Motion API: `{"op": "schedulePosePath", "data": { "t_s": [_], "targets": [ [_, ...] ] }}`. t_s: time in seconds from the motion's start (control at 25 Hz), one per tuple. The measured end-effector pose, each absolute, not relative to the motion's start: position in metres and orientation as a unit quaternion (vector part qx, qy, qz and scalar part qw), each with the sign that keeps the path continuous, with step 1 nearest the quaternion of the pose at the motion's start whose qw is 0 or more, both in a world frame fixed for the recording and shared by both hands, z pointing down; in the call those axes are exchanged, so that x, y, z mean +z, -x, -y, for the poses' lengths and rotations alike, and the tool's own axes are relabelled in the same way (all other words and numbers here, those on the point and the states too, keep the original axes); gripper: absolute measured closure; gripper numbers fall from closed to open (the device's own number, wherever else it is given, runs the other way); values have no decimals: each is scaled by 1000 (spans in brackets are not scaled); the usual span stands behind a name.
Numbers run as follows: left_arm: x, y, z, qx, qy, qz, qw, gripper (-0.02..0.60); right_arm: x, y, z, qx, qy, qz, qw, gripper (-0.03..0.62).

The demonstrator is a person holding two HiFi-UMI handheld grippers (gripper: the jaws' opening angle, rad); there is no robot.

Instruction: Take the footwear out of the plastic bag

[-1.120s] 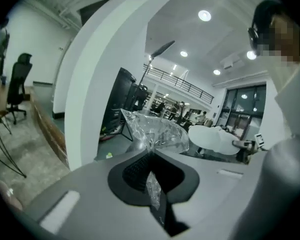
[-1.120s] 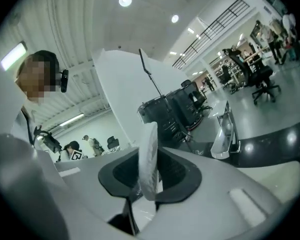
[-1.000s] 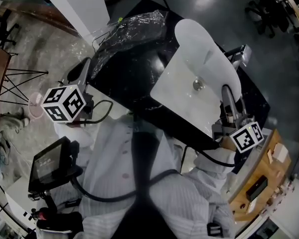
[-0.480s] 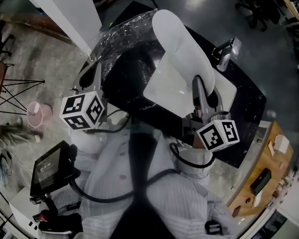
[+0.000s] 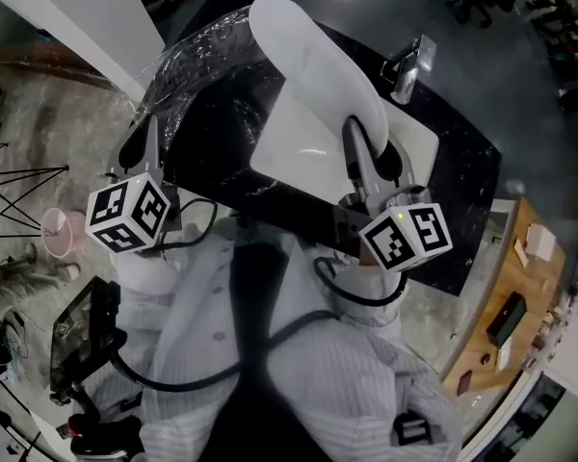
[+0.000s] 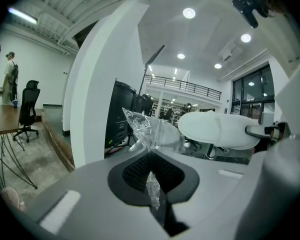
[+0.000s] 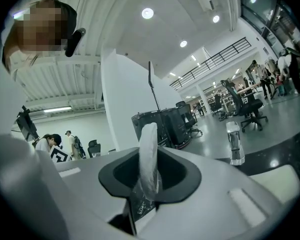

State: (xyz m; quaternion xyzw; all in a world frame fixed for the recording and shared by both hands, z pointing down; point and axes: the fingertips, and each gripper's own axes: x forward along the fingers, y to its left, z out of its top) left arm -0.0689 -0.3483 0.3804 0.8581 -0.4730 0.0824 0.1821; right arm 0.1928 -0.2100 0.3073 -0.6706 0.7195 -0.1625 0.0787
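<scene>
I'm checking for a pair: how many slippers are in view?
1 for sure: the white slipper, its edge clamped in the right tool, beside the plastic bag the left tool pinches. A second may be hidden against it.

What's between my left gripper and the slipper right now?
Clear plastic bag: the left gripper pinches its edge, and the film runs on toward the white slipper that the right gripper holds. The left gripper view shows it.
</scene>
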Motion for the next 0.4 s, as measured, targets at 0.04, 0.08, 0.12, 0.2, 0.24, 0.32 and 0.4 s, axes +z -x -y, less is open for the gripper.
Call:
{"op": "schedulePosePath", "data": {
  "t_s": [0.04, 0.08, 0.12, 0.2, 0.24, 0.32, 0.4],
  "targets": [
    [380, 69, 348, 83, -858, 474, 181, 581, 307, -193, 209, -162, 671, -720, 78, 503],
    [379, 69, 348, 83, -858, 474, 180, 581, 308, -193, 209, -161, 671, -720, 76, 503],
    [379, 69, 348, 83, -857, 475, 180, 581, 308, -194, 208, -162, 671, -719, 76, 503],
    [379, 69, 348, 83, -857, 476, 181, 581, 309, -196, 208, -166, 672, -718, 79, 503],
    [379, 68, 348, 84, -857, 476, 182, 581, 309, -197, 208, -167, 672, -717, 80, 503],
    [380, 68, 347, 85, -856, 476, 183, 581, 310, -198, 207, -169, 672, -717, 81, 503],
    [381, 69, 347, 86, -856, 476, 184, 581, 311, -199, 207, -170, 671, -717, 82, 503]
  ]
}}
